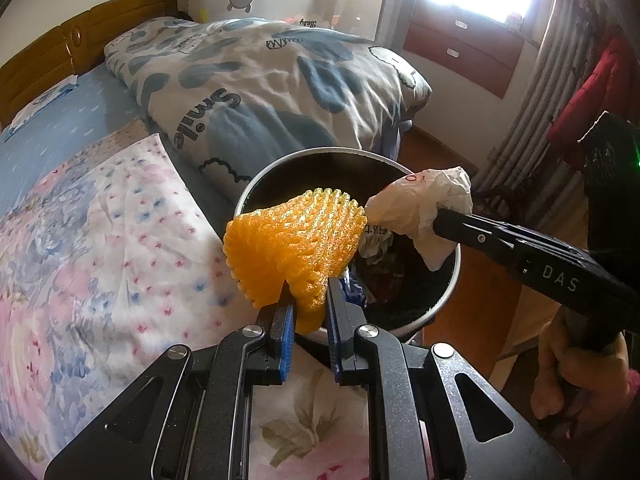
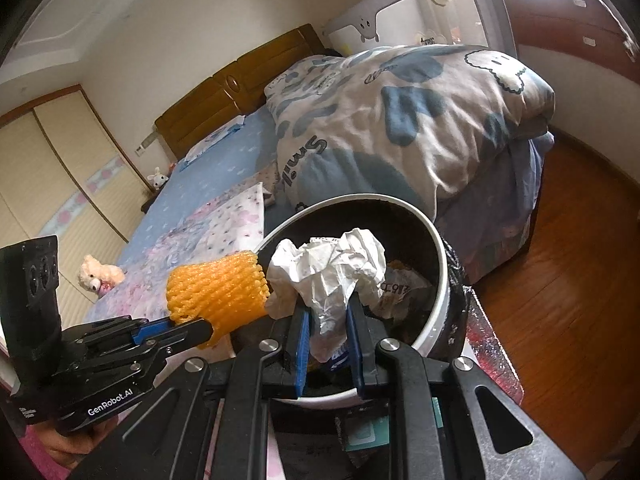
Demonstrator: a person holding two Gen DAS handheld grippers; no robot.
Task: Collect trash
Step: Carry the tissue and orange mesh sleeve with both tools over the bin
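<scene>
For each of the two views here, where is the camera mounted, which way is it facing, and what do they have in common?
Left wrist: on the left gripper, looking down at the bin; shows its fingers gripping orange foam net, plus the right gripper and a hand.
Right wrist: on the right gripper, clamping crumpled paper over the bin.
Shared: bin, net, paper, bed quilt.

Left tool (image 1: 310, 300) and right tool (image 2: 328, 320) both angle downward, tips close together, each clamped tight
</scene>
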